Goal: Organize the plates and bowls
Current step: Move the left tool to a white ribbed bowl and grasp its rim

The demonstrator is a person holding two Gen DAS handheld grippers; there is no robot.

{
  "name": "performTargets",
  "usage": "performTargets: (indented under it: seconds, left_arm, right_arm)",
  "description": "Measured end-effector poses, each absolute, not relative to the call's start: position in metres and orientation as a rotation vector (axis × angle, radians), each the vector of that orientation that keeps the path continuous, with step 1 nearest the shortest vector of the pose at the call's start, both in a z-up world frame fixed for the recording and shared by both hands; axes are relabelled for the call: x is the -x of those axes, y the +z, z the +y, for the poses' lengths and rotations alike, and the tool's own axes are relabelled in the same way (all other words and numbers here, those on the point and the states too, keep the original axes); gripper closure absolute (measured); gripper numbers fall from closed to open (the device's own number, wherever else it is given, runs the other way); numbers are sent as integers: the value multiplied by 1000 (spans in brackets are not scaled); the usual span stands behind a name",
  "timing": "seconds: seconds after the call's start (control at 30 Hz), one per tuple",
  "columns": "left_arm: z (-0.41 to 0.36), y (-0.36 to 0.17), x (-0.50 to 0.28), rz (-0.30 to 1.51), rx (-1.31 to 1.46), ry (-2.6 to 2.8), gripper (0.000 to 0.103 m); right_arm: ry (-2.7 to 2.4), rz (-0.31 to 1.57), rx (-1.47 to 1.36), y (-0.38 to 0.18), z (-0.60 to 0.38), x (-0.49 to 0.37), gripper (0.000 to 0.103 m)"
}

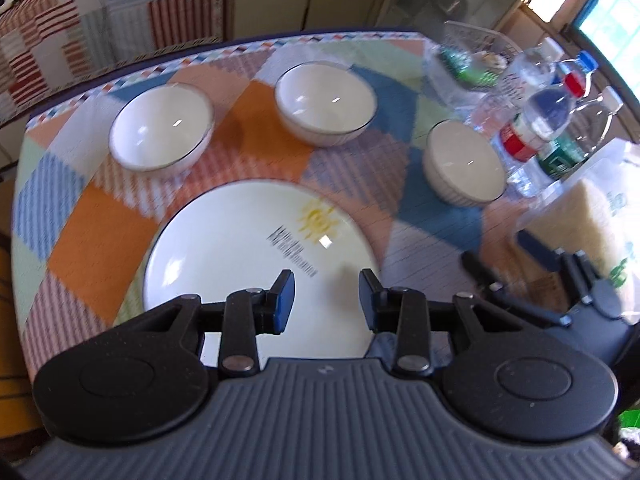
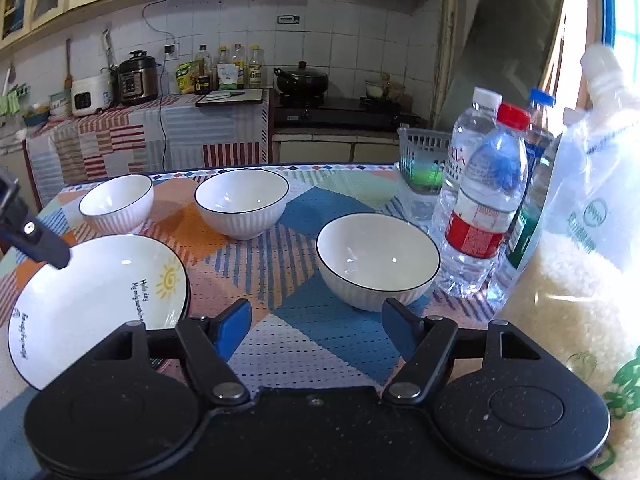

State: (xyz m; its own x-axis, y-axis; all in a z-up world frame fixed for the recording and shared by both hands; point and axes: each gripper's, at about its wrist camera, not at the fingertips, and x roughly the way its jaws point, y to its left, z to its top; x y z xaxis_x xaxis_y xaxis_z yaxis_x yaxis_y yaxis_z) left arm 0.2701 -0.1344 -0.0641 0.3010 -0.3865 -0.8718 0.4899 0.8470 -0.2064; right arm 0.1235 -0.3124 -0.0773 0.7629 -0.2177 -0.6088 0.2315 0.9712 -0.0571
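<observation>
Patchwork cloth in orange, blue and green covers the counter (image 2: 304, 344). A bag of rice (image 2: 576, 280) is seen at the right edge, with water bottles (image 2: 486, 216) beside it. A white plate (image 1: 256, 256) with a sun print lies near the front edge, apparently on another plate. Three white bowls (image 1: 162, 126) (image 1: 326, 102) (image 1: 464, 162) are spread behind it, two toward the far edge, one near the bottles. The left gripper (image 1: 327, 300) is held over the plate, fingers apart. The right gripper (image 2: 316, 330) is held before the nearest bowl, fingers apart, empty.
</observation>
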Motion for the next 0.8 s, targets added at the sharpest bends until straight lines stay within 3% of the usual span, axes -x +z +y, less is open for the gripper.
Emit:
performTargets:
  seconds: [0.03,0.1,0.43,0.8]
  left_arm:
    - [-142,-63,-272,1110,-107,-600,68]
    - [-156,-62,-276,1083,-109,-620,65]
    - [-228,-89,-303,1017,-144,-700,51]
    - [-293,-140,-343,1070,-138,-701,51]
  right_arm:
    - [-240,659,-41,-80,-315,-125,25]
    - [-245,654,-57,-88,-318,-130,12]
    - [-352,630,-124,-130,-333,-163,5]
    - [-489,665,-138,-157,-350,-198,5]
